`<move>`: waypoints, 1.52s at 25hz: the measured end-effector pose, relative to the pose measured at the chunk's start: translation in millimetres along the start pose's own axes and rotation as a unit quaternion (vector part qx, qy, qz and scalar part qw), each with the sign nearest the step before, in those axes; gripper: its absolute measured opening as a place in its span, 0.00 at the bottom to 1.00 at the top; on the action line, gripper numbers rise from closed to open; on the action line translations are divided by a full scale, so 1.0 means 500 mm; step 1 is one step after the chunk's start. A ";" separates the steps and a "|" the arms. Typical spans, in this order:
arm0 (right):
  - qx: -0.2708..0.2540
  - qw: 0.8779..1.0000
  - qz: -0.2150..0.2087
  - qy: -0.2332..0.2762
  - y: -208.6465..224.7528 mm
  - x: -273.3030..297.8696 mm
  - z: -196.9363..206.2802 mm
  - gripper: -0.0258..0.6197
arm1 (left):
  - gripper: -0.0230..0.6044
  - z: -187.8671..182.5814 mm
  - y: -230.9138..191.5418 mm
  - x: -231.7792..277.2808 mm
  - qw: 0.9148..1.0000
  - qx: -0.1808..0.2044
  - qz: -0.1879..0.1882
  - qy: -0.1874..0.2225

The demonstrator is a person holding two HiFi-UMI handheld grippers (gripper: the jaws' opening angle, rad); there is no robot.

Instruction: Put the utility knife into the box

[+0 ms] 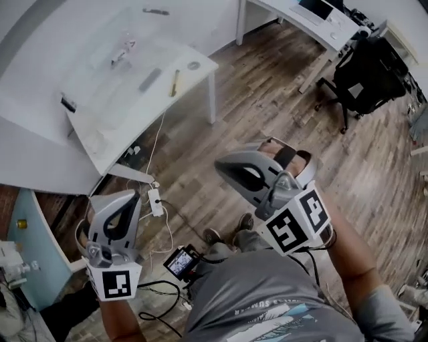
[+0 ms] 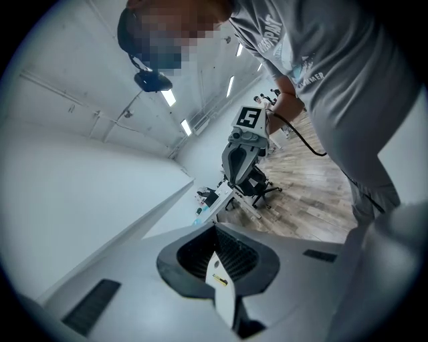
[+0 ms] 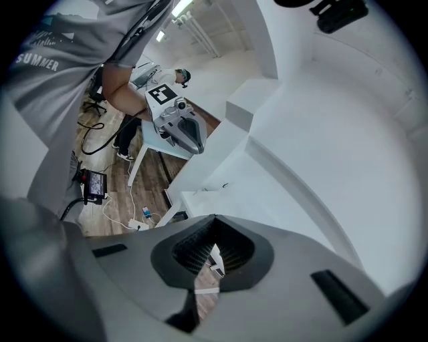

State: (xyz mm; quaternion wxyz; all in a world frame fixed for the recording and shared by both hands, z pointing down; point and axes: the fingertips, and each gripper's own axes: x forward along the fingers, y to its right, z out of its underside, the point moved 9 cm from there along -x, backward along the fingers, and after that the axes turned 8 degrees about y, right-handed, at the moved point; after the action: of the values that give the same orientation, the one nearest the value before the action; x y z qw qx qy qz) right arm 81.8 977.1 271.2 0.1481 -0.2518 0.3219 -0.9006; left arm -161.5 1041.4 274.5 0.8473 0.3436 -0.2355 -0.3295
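Note:
A white table (image 1: 120, 127) stands far off at the upper left in the head view. On it lie a grey elongated tool (image 1: 150, 79), which may be the utility knife, and a thin yellow item (image 1: 174, 82). A pale clear container (image 1: 126, 50) sits behind them; whether it is the box I cannot tell. My left gripper (image 1: 124, 195) and right gripper (image 1: 222, 167) are held low by the person's body, well away from the table. Both are shut with nothing between the jaws, as the left gripper view (image 2: 214, 227) and right gripper view (image 3: 212, 218) show.
A small round object (image 1: 193, 65) and a black item (image 1: 68, 103) also lie on the table. Cables and a power strip (image 1: 155, 200) run over the wooden floor. A black office chair (image 1: 364, 77) and a second desk (image 1: 314, 20) stand at the upper right.

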 end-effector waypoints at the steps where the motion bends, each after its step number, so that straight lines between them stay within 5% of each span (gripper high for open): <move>1: -0.002 1.000 -0.007 0.005 0.010 0.001 0.012 0.05 | 0.05 -0.005 0.000 0.009 1.000 -0.002 -0.005 -0.008; 13: -0.004 0.999 -0.008 0.048 0.098 -0.076 0.125 0.06 | 0.05 -0.091 -0.002 0.159 0.999 0.010 -0.034 -0.009; 29: 0.025 1.000 0.001 0.007 0.210 0.160 0.164 0.05 | 0.05 0.151 -0.187 0.215 1.000 -0.006 -0.021 0.019; 38: 0.036 0.999 -0.010 -0.002 0.260 0.200 0.227 0.06 | 0.05 0.203 -0.210 0.292 0.999 -0.026 -0.013 0.022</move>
State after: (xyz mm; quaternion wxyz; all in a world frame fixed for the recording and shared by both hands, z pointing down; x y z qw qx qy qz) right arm 74.8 779.6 297.4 0.1483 -0.2511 0.2860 -0.9128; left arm -168.6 835.6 288.8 0.8567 0.3319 -0.2034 -0.3384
